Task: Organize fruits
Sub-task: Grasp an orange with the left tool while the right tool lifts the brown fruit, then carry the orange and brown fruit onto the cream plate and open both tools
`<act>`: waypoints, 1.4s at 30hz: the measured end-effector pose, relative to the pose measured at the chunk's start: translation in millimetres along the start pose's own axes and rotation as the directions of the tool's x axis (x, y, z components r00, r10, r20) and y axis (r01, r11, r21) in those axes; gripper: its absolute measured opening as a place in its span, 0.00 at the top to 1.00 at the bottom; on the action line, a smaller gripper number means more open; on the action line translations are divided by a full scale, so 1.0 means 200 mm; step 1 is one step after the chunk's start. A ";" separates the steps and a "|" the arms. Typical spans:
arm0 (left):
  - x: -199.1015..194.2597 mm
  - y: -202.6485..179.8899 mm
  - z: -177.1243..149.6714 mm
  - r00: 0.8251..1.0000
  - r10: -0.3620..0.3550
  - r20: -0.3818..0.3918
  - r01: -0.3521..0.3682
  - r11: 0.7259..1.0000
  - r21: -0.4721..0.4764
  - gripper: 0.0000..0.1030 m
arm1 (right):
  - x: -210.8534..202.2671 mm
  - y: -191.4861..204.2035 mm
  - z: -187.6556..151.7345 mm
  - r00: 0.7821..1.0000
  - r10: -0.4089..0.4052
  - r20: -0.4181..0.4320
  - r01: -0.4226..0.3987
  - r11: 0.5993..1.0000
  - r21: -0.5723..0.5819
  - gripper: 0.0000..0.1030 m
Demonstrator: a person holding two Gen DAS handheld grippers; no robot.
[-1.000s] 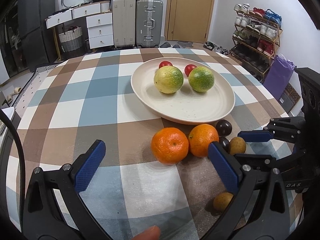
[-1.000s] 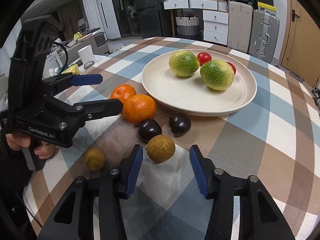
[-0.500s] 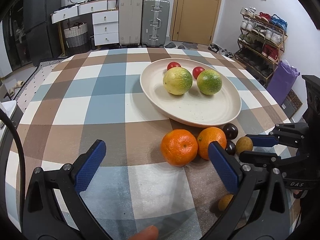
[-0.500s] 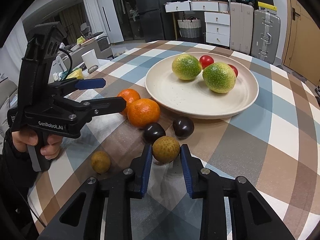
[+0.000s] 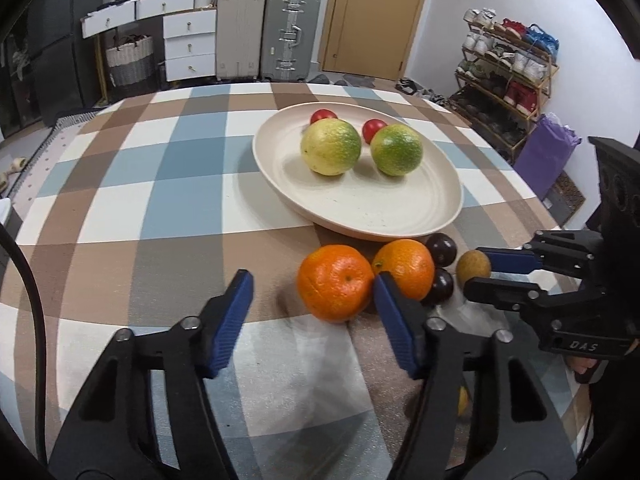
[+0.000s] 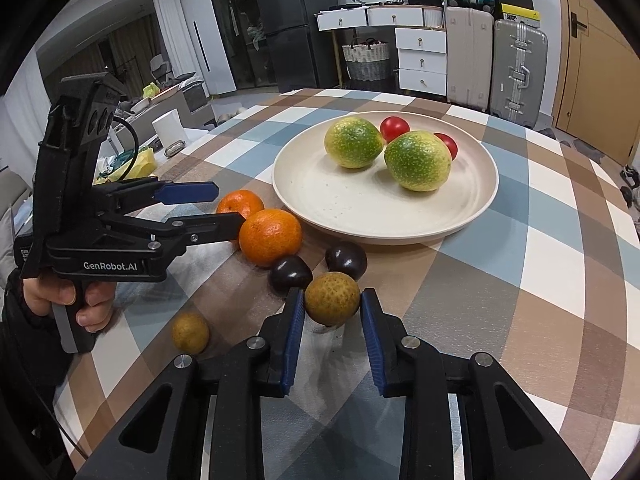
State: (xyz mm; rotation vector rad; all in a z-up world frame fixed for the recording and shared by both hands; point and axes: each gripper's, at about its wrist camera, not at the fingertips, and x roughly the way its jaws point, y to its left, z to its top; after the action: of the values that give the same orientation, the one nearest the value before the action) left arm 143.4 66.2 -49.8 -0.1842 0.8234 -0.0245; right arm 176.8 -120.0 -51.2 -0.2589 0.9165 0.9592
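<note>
Where the fruit sits: five kinds lie on the checked tablecloth [image 5: 120,184], some on the cream plate [image 5: 360,216], the rest on the cloth just in front of its rim.
Right gripper [image 6: 332,296]: clenched on a tan fruit [image 6: 332,304], pads pressing both sides; cannot tell if it is off the cloth.
Left gripper [image 5: 311,280]: jaws have just been closing, not gripping. The left orange [image 5: 336,282] sits between them, with a clear gap at the left pad.
Only in left view: that gap, a shoe rack [image 5: 508,76] and a purple bag [image 5: 544,152].
Only in right view: the second tan fruit [image 6: 191,332] in full, lying loose and apart; the left view shows only a sliver of it behind a finger. Also a hand [image 6: 68,296] on the left gripper's handle.
Oranges: 2, touching; second orange [image 5: 404,268].
Dark purple fruits [image 6: 346,260]: 2, beside the oranges.
Tan fruits: 2.
Green-yellow citrus [image 5: 330,146]: 2, on the plate.
Red tomatoes [image 6: 395,129]: 2, on the plate behind the citrus.
</note>
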 end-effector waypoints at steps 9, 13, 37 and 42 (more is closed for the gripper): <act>-0.02 -0.04 -0.01 0.999 -0.039 0.000 0.039 0.999 0.021 0.66 | 0.00 0.00 0.00 1.000 -0.006 0.003 0.006 1.000 0.002 0.71; -0.04 -0.03 0.00 0.999 -0.035 0.017 0.035 0.999 0.012 0.66 | 0.00 -0.01 0.00 1.000 -0.005 0.008 0.005 1.000 0.005 0.71; -0.14 -0.04 0.03 0.990 -0.022 0.140 0.022 1.000 0.005 0.67 | -0.11 -0.05 0.05 0.982 -0.056 0.182 0.044 0.997 0.070 0.71; -0.14 -0.06 0.06 0.985 -0.021 0.170 0.021 1.000 -0.002 0.67 | -0.10 -0.08 0.07 0.977 -0.081 0.200 0.058 0.991 0.117 0.71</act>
State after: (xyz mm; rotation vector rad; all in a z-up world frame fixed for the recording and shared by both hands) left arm 134.5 58.9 -19.4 -0.1961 0.6515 -0.0264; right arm 192.5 -132.8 -29.2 -0.0958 0.7638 0.8502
